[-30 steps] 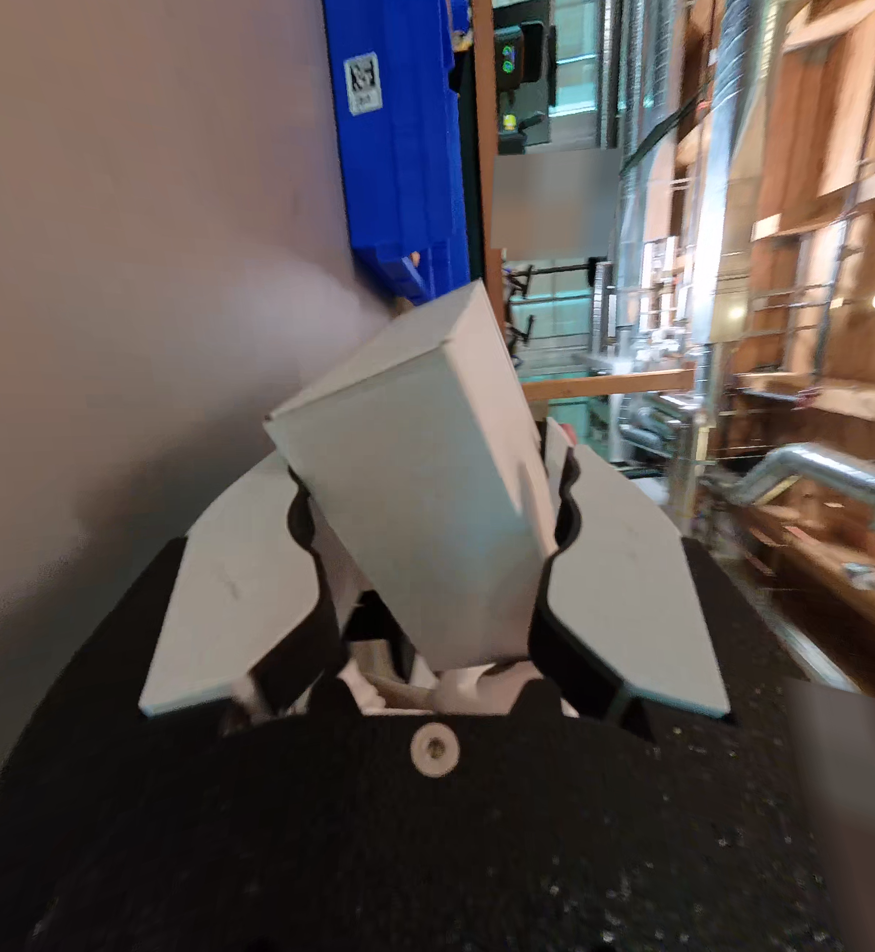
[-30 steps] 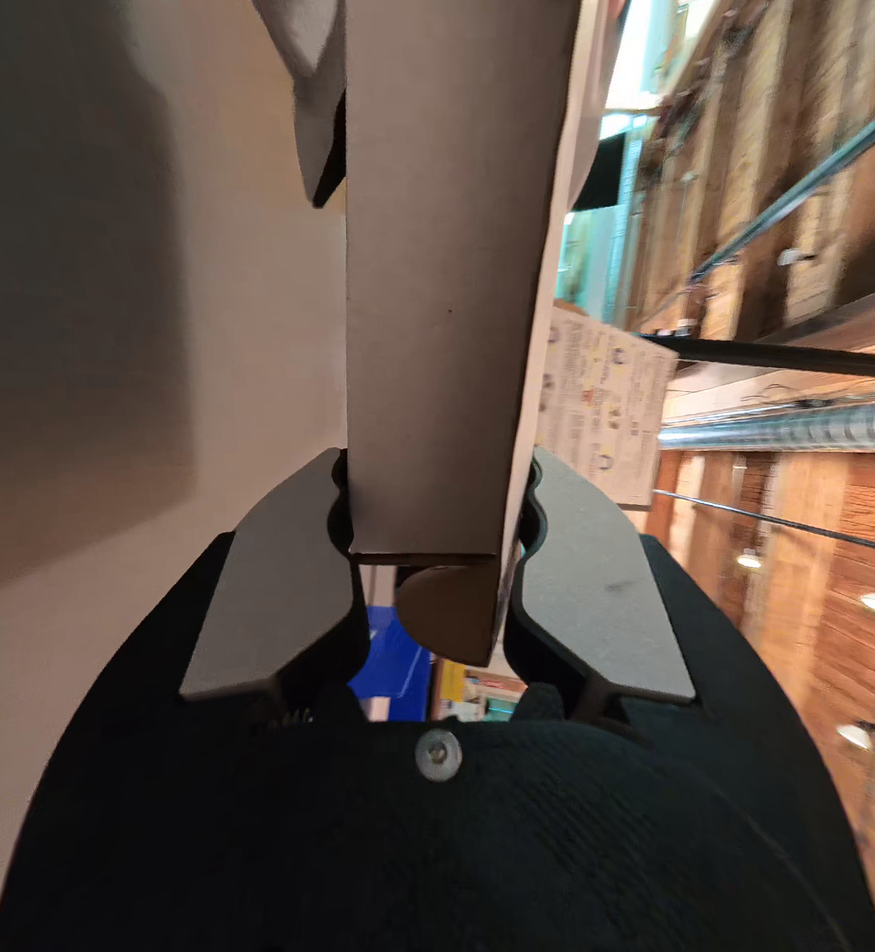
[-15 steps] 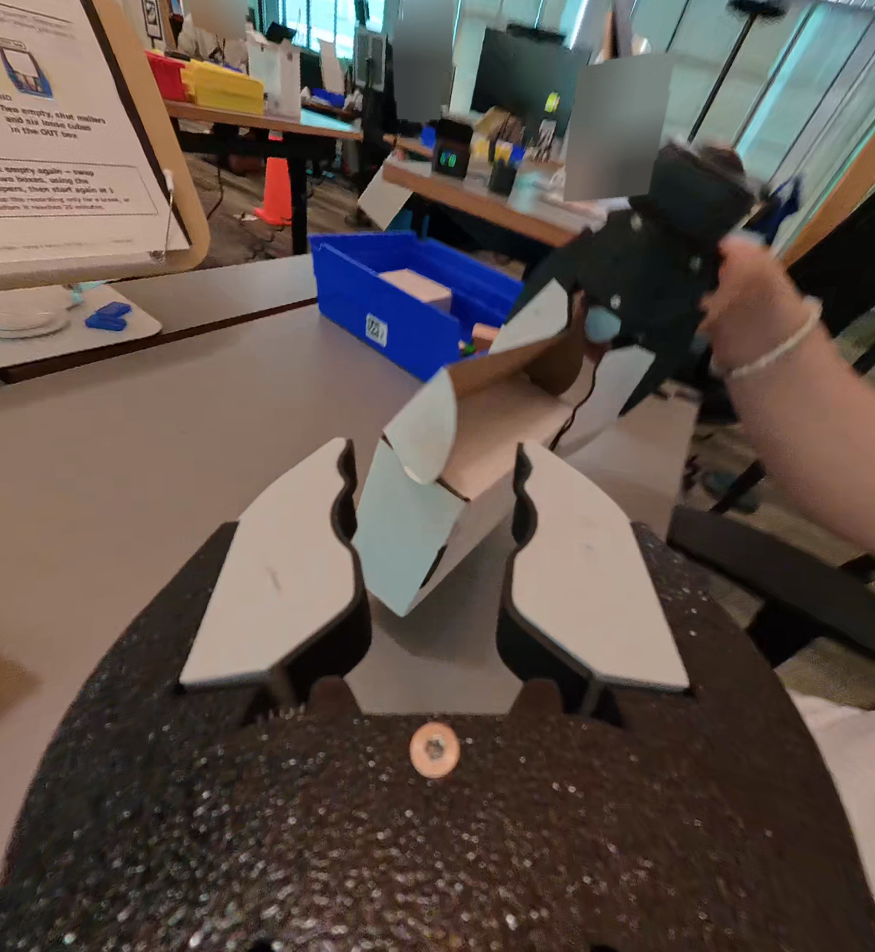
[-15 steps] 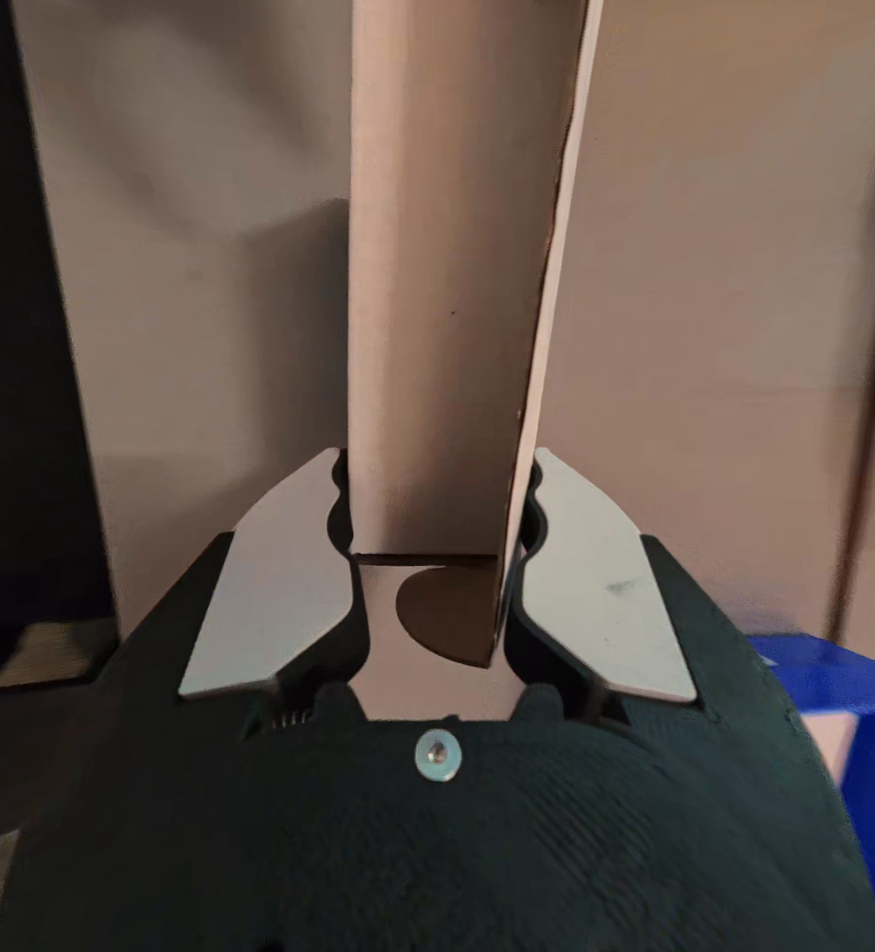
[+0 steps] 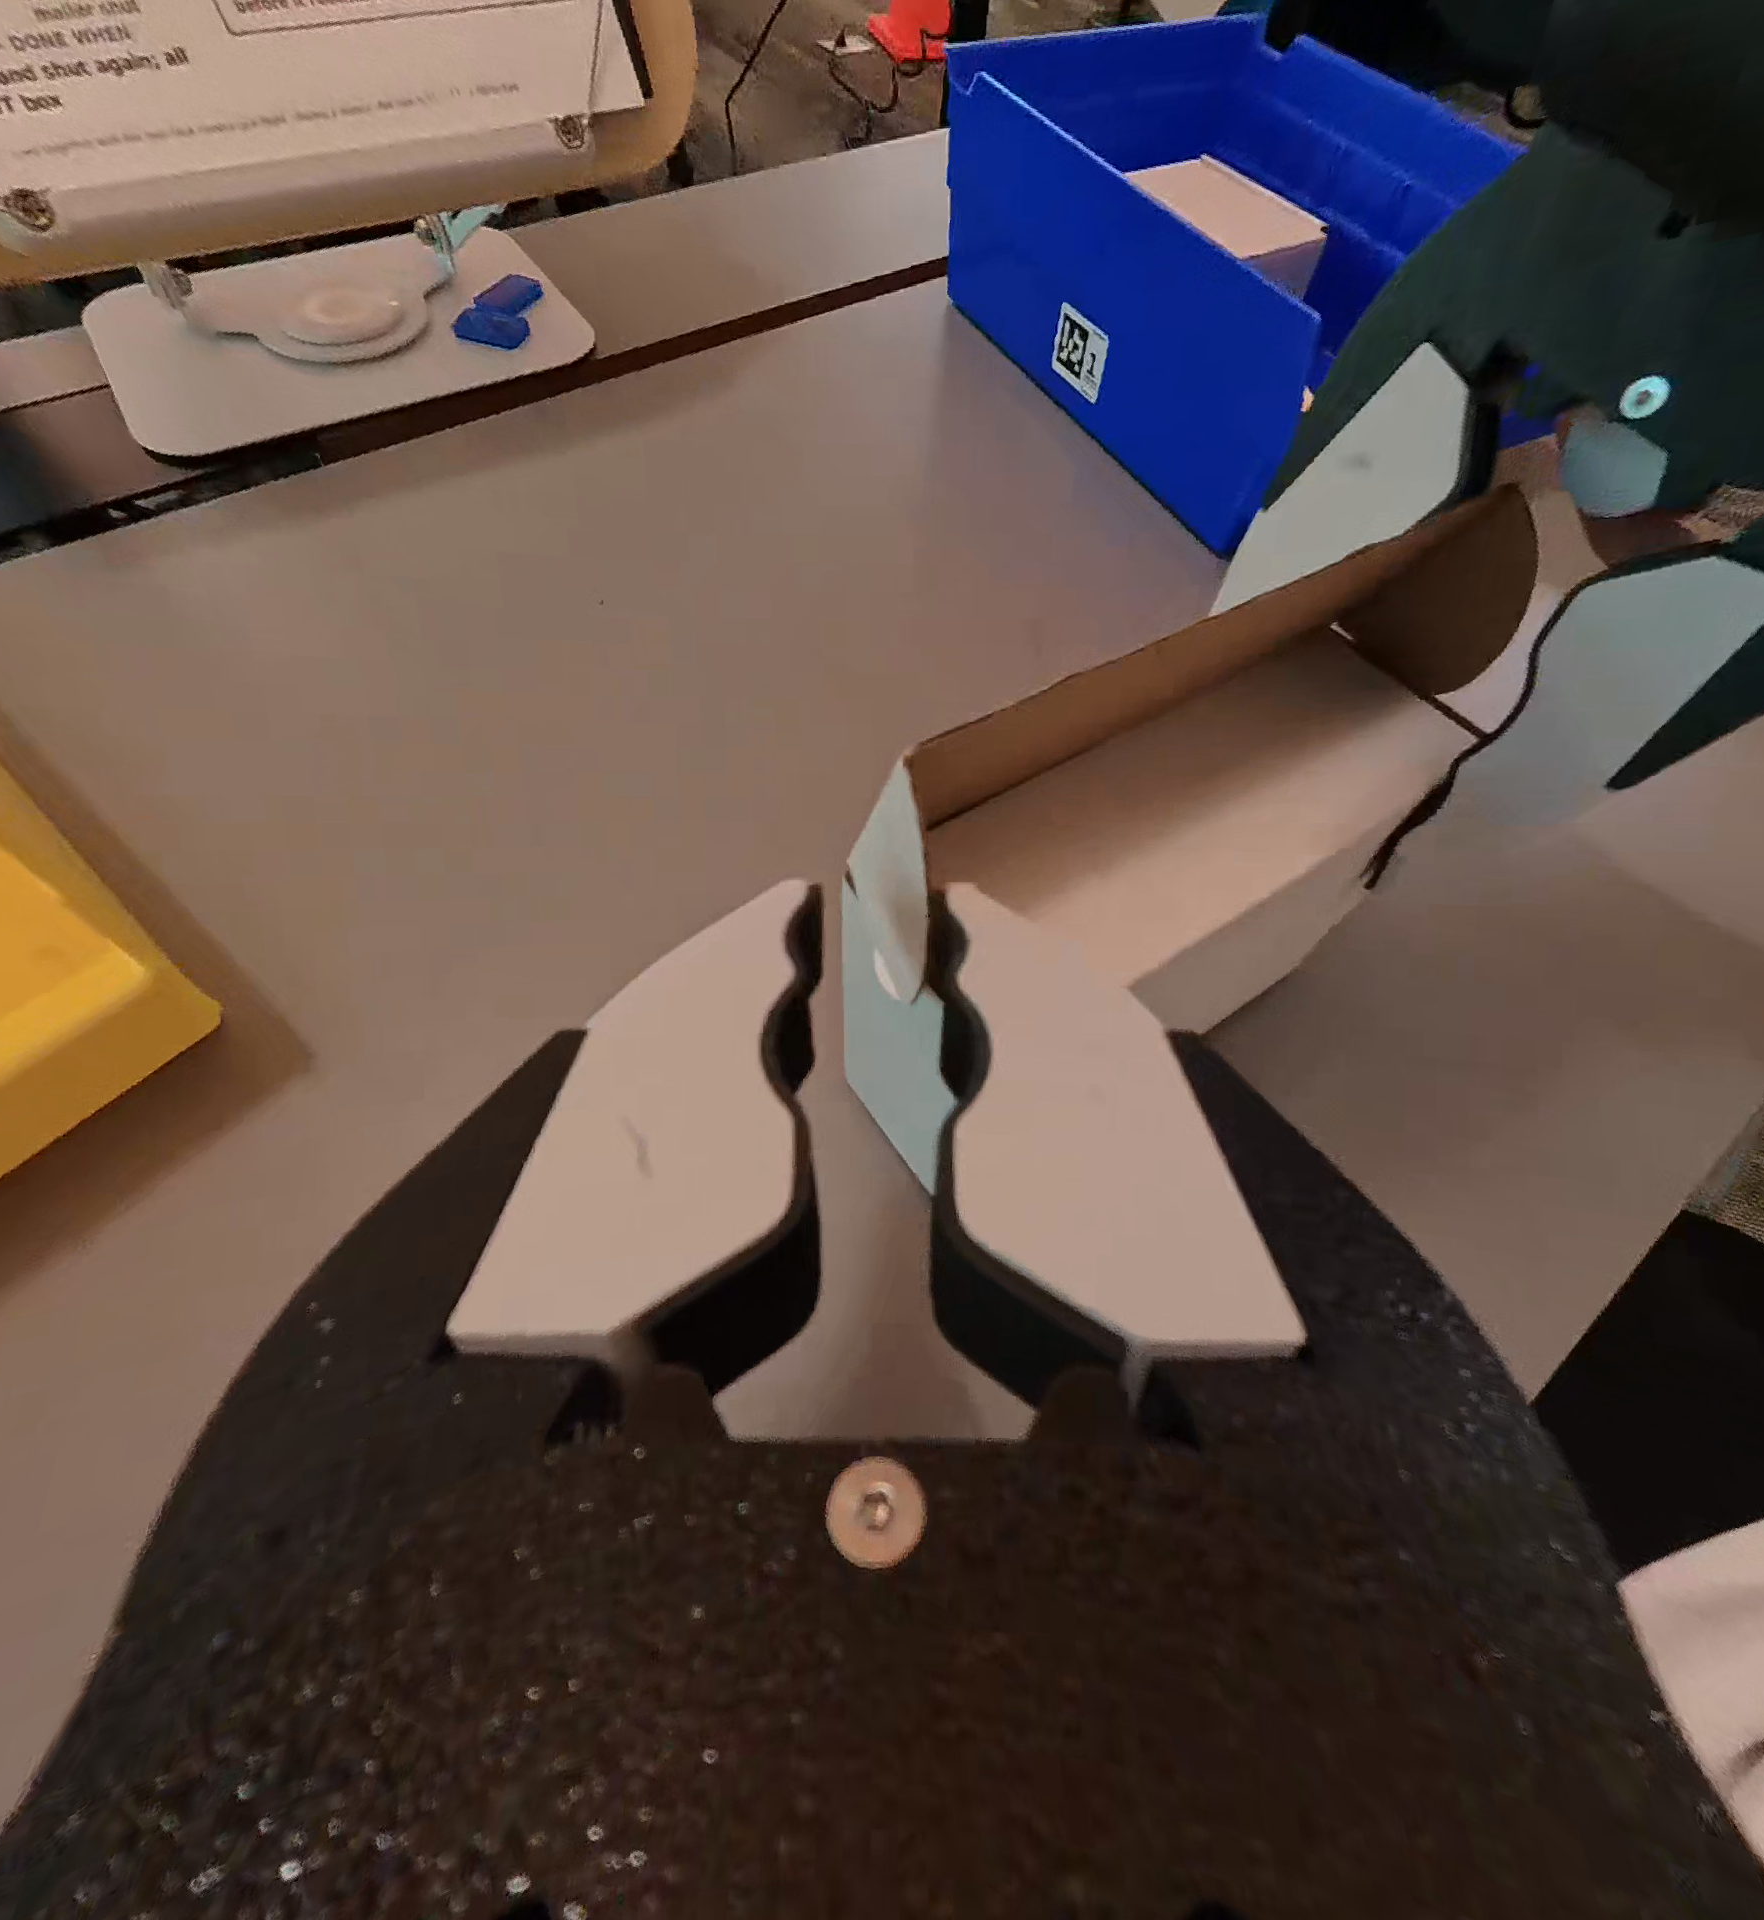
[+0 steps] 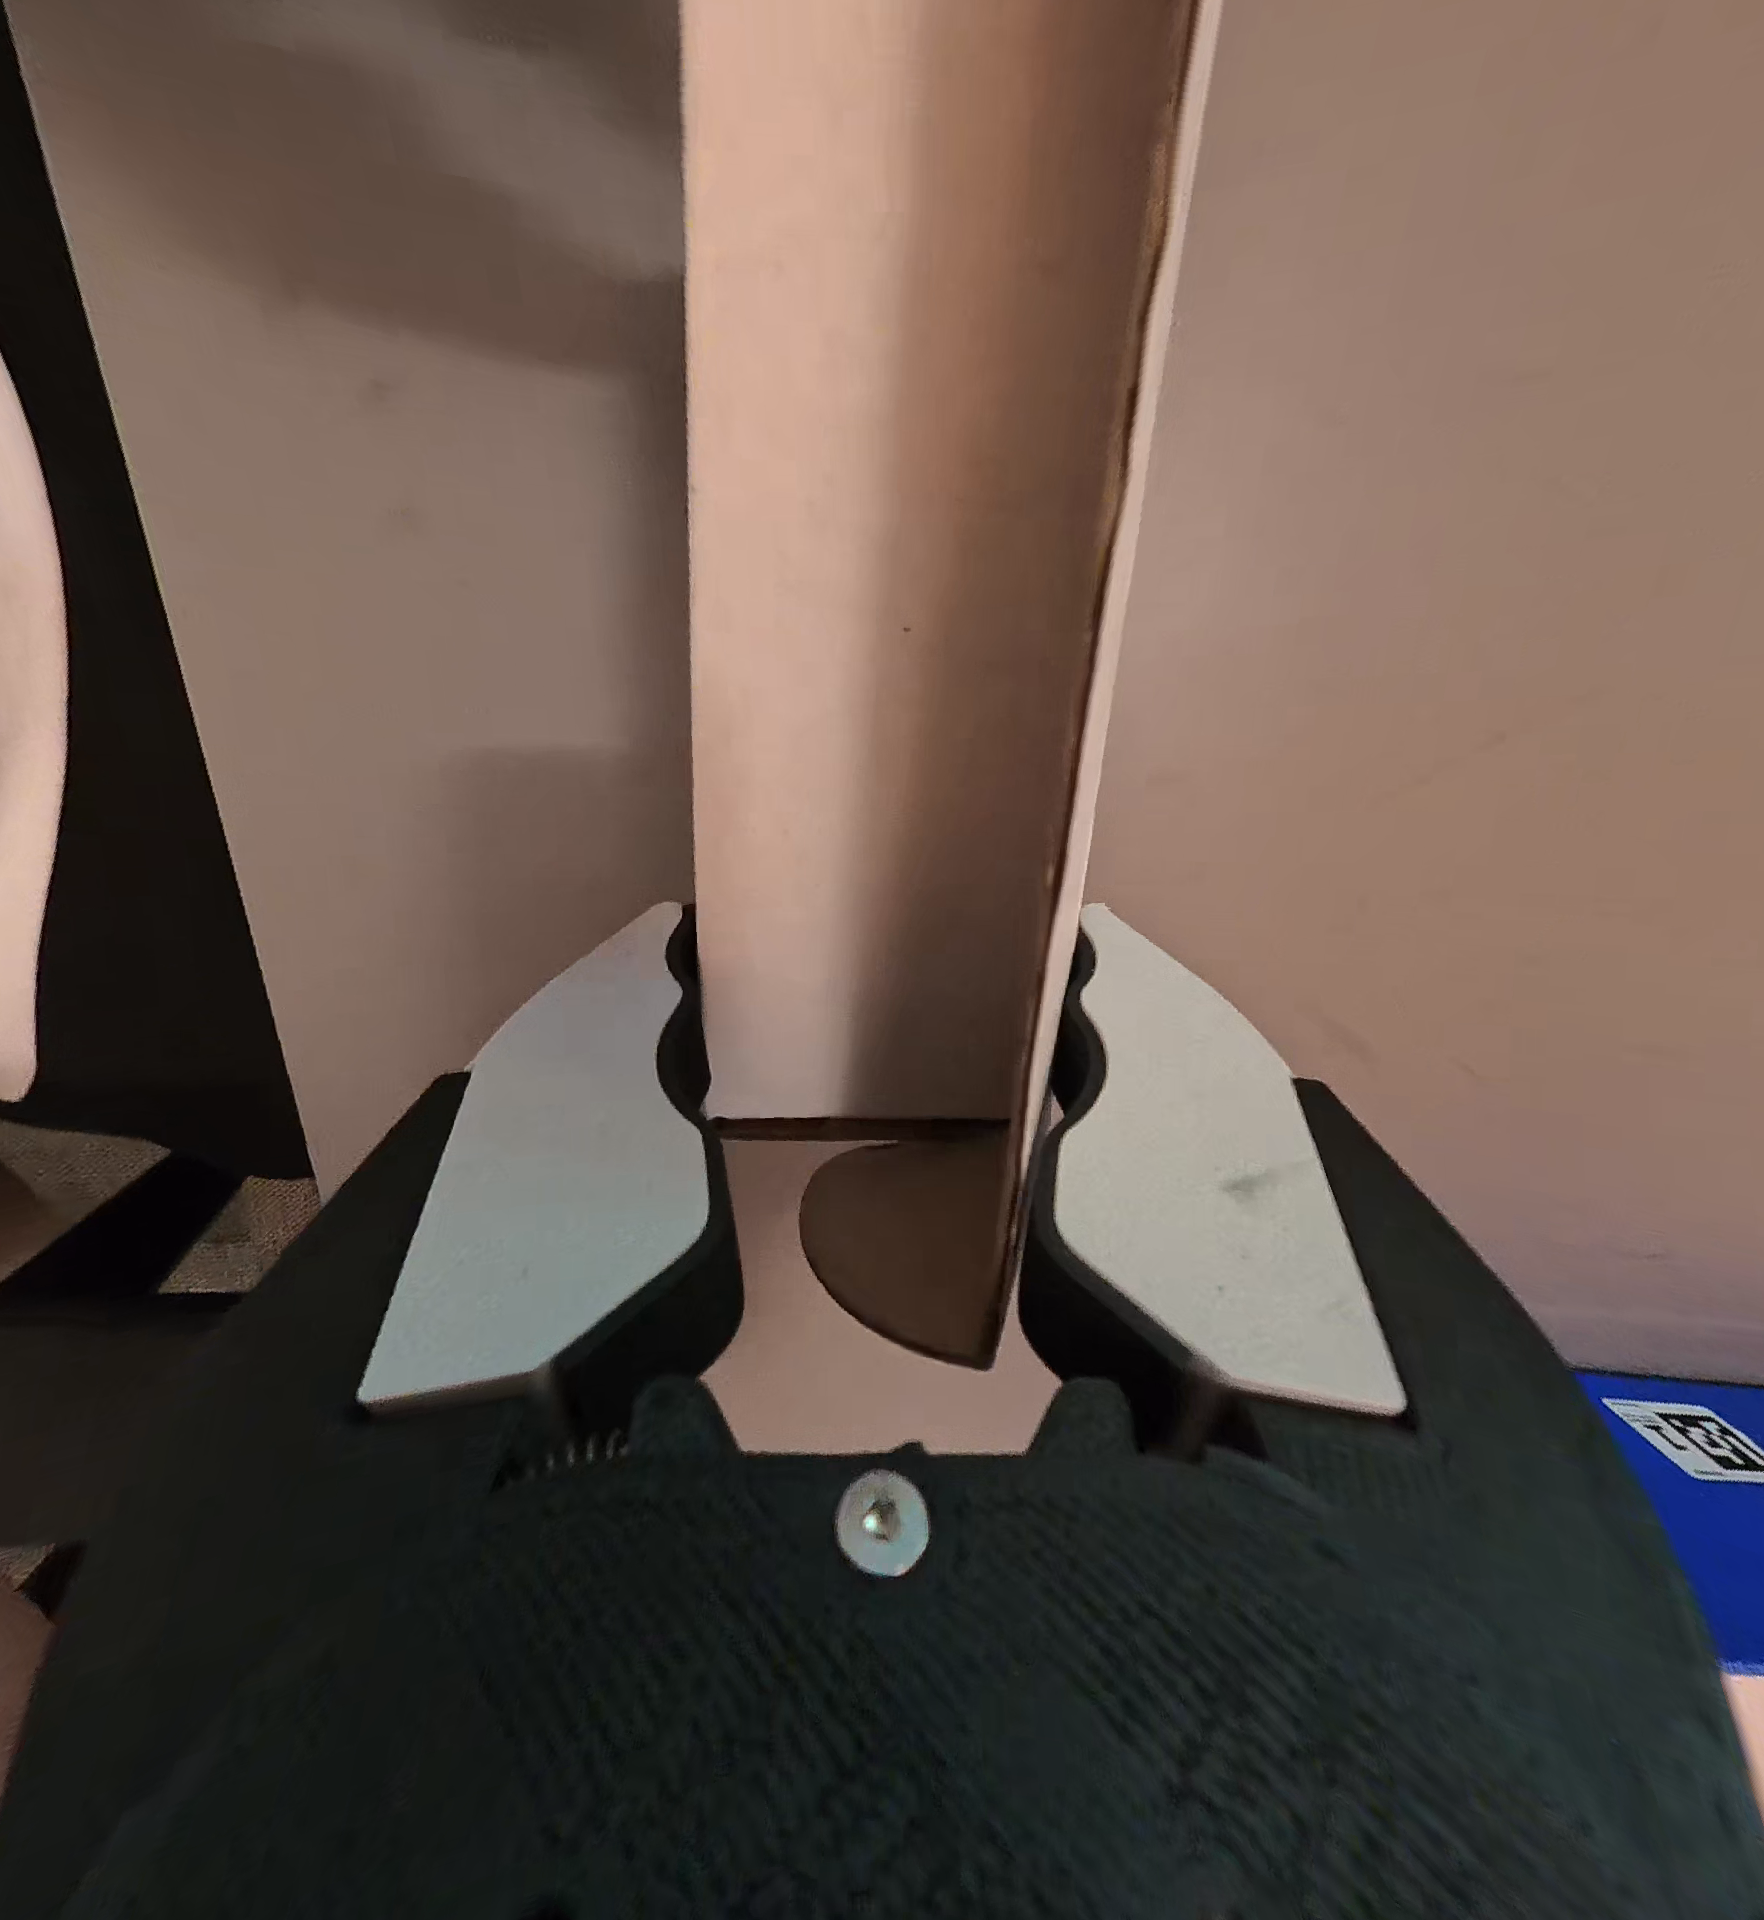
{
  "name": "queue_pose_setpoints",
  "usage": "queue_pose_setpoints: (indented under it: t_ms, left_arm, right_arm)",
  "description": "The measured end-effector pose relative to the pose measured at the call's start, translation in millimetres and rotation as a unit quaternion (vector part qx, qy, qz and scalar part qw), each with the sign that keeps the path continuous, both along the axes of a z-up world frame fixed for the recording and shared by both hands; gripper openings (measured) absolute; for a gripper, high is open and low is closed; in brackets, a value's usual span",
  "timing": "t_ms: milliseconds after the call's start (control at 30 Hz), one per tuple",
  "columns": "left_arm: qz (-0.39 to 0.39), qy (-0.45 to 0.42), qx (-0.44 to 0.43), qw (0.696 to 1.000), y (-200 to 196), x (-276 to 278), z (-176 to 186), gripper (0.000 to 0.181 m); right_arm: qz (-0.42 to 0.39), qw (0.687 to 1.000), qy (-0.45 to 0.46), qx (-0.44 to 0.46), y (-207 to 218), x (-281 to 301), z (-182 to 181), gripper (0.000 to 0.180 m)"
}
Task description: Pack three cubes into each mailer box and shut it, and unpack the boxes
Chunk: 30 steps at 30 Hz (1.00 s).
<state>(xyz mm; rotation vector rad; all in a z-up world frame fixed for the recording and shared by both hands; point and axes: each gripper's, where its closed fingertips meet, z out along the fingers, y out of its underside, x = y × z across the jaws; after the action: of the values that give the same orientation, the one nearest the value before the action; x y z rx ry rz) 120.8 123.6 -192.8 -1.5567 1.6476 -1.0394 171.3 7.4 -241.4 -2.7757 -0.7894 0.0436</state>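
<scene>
A white mailer box [image 5: 1169, 790] lies on the grey table [image 5: 545, 675] with its lid slightly raised, so the brown inside shows. My left gripper [image 5: 878, 899] is at the box's near end, its fingers closed narrowly on the end wall and side flap. My right gripper [image 5: 1304, 732] holds the far end. In the right wrist view the right gripper [image 6: 880, 914] is shut across the width of the box [image 6: 878, 520], with a brown rounded flap between its fingers. No cubes are in view.
A blue bin [image 5: 1148, 312] with a white box [image 5: 1231, 213] in it stands at the back right. A yellow bin [image 5: 26, 987] is at the left edge. A sign on a white stand [image 5: 338, 322] is at the back left. The table edge runs along the right. One gripper's finger ends stand about 15 cm off the other's.
The box was held tilted in the air by both grippers and now lies on the table. My left gripper has narrowed onto the box's near end. My right gripper kept its grip.
</scene>
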Motion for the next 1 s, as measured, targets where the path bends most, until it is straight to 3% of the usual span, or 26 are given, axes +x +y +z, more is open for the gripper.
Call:
queue_pose_setpoints:
  t_ms: [67, 200, 400, 600, 833, 900, 1000]
  left_arm:
    - [-0.004, 0.009, -0.007, 1.000, -4.8, 2.1, 0.5, 0.006]
    - [0.029, 0.033, 0.006, 0.999, 1.2, 2.6, 1.3, 0.002]
    - [0.066, 0.064, -0.128, 0.988, 2.8, 7.6, 6.6, 0.004]
    - [0.108, 0.028, -0.114, 0.987, 5.1, 8.1, 2.3, 0.004]
    - [0.131, 0.008, -0.239, 0.962, 2.6, 15.5, 11.0, 0.007]
    - [0.144, 0.017, -0.210, 0.967, 8.7, 16.2, 7.5, 0.005]
    - [0.169, 0.026, -0.073, 0.983, 20.0, 14.1, 6.5, 0.001]
  right_arm:
    - [-0.014, 1.000, 0.002, -0.011, 0.5, 1.5, 0.0, 0.065]
    - [-0.017, 1.000, -0.009, -0.015, 0.2, 1.4, -0.1, 0.066]
    - [-0.039, 0.999, -0.023, -0.020, 4.8, 0.7, -0.3, 0.065]
    - [-0.037, 0.999, -0.034, -0.003, 11.5, -0.4, -1.6, 0.069]
    - [-0.068, 0.997, -0.029, 0.007, 13.0, -1.1, -1.7, 0.066]
    - [-0.072, 0.997, -0.036, 0.007, 16.5, -1.4, -1.9, 0.066]
    - [-0.081, 0.996, -0.046, -0.003, 24.2, -4.2, -2.4, 0.066]
